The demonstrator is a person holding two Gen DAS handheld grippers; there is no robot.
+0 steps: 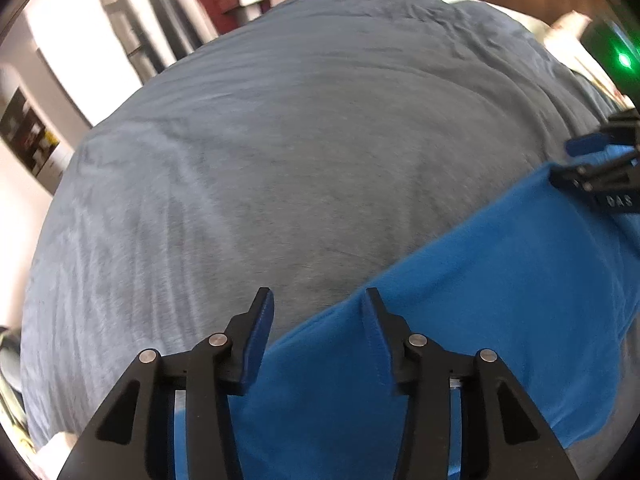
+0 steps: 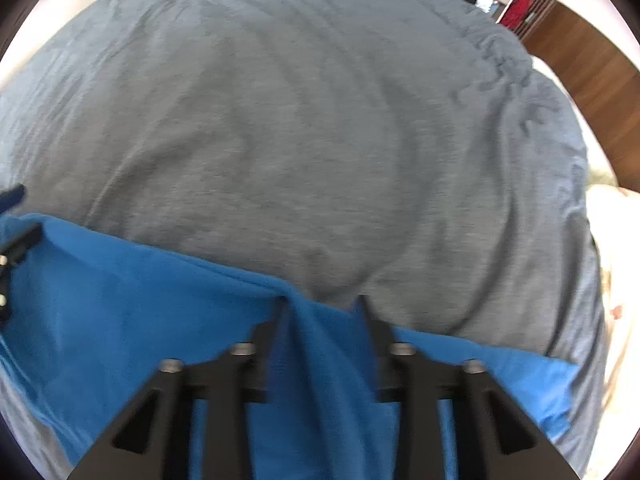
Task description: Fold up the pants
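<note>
Bright blue pants [image 1: 460,300] lie on a grey bedspread [image 1: 300,140]; they also show in the right wrist view [image 2: 140,300]. My left gripper [image 1: 320,300] is open, its jaws apart over the pants' near edge, with nothing between them. My right gripper [image 2: 324,304] is open just above the pants' far edge, where a raised ridge of blue cloth stands between the jaws. The right gripper also shows at the right of the left wrist view [image 1: 592,160], over the pants' far end.
The grey bedspread [image 2: 320,120] fills most of both views. A wooden headboard [image 2: 592,60] and pale pillows [image 2: 608,200] lie to the right. Room clutter and a white wall [image 1: 60,40] lie beyond the bed's far edge.
</note>
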